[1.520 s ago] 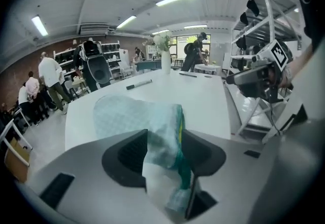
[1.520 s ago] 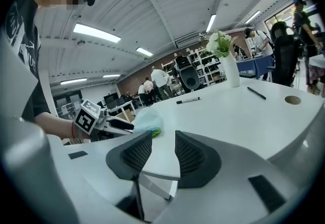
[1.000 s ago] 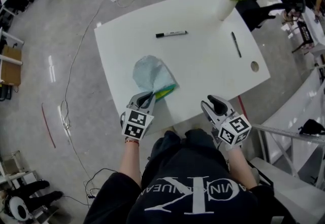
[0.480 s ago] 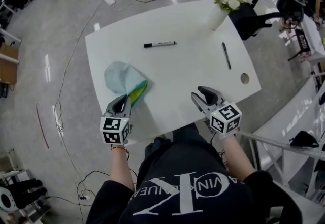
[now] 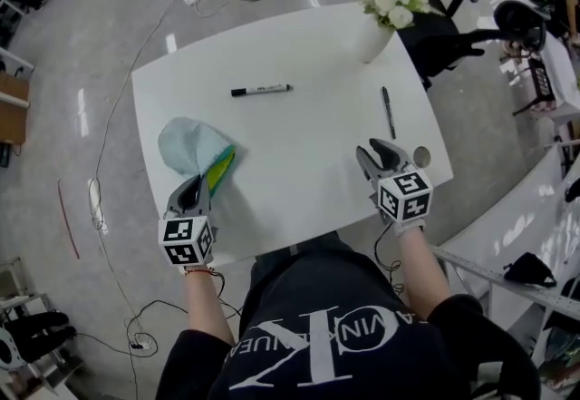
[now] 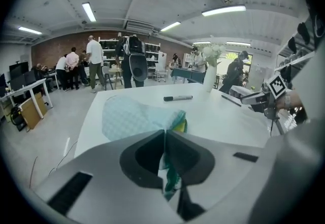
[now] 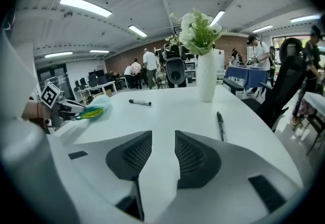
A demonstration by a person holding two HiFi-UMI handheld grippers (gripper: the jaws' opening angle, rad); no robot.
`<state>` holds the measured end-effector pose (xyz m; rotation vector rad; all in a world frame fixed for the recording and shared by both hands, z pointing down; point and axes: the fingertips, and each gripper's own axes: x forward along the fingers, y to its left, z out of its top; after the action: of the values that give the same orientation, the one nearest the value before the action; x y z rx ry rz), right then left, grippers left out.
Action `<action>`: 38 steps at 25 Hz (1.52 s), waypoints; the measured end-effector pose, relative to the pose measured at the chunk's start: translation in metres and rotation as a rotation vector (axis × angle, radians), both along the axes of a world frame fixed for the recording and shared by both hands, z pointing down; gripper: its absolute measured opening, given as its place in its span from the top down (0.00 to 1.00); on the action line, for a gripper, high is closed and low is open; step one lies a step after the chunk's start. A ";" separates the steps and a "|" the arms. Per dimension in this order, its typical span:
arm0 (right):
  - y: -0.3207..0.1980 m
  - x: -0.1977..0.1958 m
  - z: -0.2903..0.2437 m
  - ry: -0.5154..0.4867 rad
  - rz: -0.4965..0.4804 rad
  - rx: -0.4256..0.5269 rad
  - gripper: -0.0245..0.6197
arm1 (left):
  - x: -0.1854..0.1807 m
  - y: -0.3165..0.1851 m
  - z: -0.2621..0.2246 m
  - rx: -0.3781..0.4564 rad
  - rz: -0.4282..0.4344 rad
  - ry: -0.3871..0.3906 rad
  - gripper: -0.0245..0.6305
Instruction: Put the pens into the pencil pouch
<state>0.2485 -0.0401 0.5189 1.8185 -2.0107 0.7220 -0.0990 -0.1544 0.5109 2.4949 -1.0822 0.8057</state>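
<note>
Left claw [image 5: 193,196] clamped tight on near edge of pouch [image 5: 186,144], teal fabric pinched between jaws. Pouch body lies just ahead of it on table [image 5: 308,180]. Right claw [image 5: 374,156] has jaws apart, nothing between them. Over last second it has swung forward; thin black pen [image 5: 388,112] now lies near, straight ahead. Marker [image 5: 261,90] well ahead, between both claws. Likely meaning: pouch anchored, right claw lining up first pickup. Both pens still outside pouch.
</note>
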 end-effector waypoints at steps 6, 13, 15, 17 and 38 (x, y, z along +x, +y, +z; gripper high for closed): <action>-0.009 0.071 0.017 0.090 0.149 -0.059 0.73 | 0.000 0.002 0.004 0.001 -0.051 -0.018 0.94; -0.015 0.110 0.039 0.102 0.237 -0.144 0.71 | -0.004 0.005 0.005 -0.005 -0.079 -0.046 0.94; -0.015 0.116 0.046 0.092 0.261 -0.170 0.71 | -0.005 0.004 0.005 -0.002 -0.090 -0.051 0.94; -0.015 0.119 0.052 0.083 0.275 -0.195 0.72 | -0.007 0.004 0.005 -0.002 -0.100 -0.052 0.94; -0.037 0.025 0.030 -0.063 0.032 -0.172 0.89 | -0.007 0.001 -0.009 0.002 -0.120 0.050 0.94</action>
<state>0.2733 -0.0767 0.5493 1.7526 -1.8960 0.9420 -0.1060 -0.1534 0.5022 2.4120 -1.2021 0.7045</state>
